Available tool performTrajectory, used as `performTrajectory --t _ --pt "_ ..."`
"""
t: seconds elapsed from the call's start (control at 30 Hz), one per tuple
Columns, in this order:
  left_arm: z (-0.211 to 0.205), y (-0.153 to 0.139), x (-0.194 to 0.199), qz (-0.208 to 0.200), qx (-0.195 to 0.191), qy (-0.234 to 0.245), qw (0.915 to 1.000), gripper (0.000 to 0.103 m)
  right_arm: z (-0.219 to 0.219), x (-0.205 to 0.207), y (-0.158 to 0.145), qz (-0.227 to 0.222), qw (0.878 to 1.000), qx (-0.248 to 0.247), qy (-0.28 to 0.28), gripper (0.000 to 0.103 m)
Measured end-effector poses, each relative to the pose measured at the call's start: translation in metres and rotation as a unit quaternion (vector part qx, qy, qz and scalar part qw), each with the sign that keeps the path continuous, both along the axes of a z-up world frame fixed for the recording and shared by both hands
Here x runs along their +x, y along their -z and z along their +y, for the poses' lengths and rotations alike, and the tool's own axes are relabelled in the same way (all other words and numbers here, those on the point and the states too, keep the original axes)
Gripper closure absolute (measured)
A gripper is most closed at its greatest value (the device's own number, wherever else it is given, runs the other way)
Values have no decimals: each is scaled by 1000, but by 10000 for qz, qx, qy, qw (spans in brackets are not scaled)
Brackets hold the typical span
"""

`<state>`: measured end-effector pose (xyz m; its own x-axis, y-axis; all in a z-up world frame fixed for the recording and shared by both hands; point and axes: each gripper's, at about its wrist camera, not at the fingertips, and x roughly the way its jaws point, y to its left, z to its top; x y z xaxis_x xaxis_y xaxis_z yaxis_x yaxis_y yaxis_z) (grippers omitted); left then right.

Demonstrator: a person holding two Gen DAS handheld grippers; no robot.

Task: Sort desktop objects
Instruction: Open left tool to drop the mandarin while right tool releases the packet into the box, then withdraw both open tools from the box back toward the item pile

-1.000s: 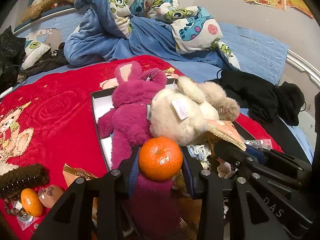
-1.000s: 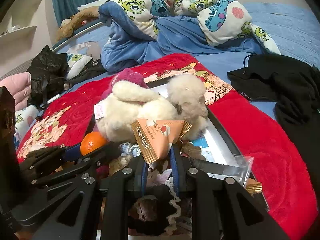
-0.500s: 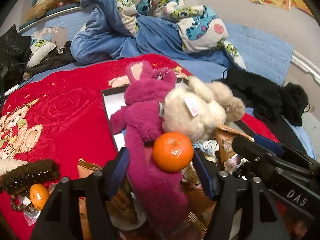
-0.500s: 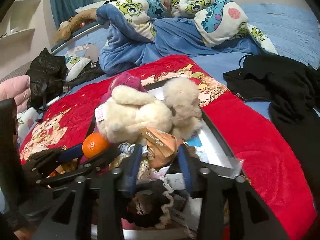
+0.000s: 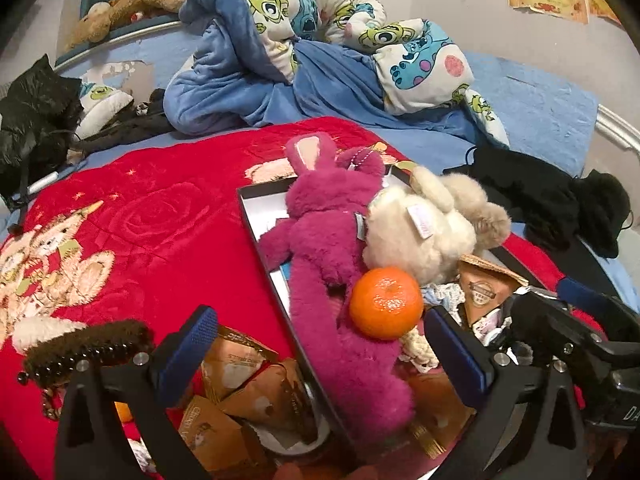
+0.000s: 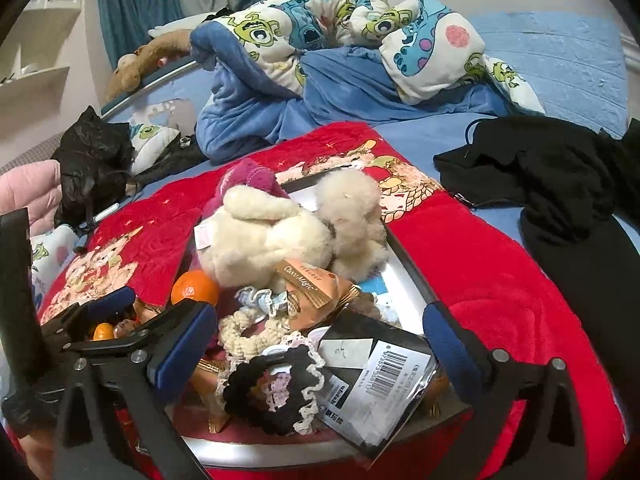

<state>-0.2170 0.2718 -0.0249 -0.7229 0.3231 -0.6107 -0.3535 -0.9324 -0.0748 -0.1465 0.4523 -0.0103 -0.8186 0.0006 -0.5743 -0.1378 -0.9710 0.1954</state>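
Tray (image 5: pixel 256 236) crowded (seemingly edge-to-edge).

A home bedroom: bed (image 5: pixel 540 112) with rumpled cartoon-print duvet (image 5: pixel 320 28), red blanket (image 5: pixel 152 232), curtains (image 6: pixel 136 4).

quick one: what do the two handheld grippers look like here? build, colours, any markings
Both match: black angular linkage arms with silver screw heads, ending in flat fingers faced with dark blue textured pads. Left gripper; right gripper. In the left wrist view the right gripper's black body carries white lettering, cut off at the frame edge, so it can't be read whole. No cables or sleeves visible.
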Motion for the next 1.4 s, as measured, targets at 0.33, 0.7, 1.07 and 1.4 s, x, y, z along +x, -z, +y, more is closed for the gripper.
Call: performTrajectory --t 0.33,0.7,1.07,1.4 --pt "-4 0 -1 -47 48 -73 10000 0 -6 0 -1 -32 9999 103 -46 0" --pt "-35 -14 9 -56 359 -333 9988 0 -23 5 -10 156 9995 -232 -162 0" --pt "-94 -24 16 95 203 -716 9972 0 -75 -5 -19 235 9977 -187 -609 0" --pt "-181 -23 26 206 89 -1285 9915 0 -124 -11 -24 407 9933 -387 -1006 0"
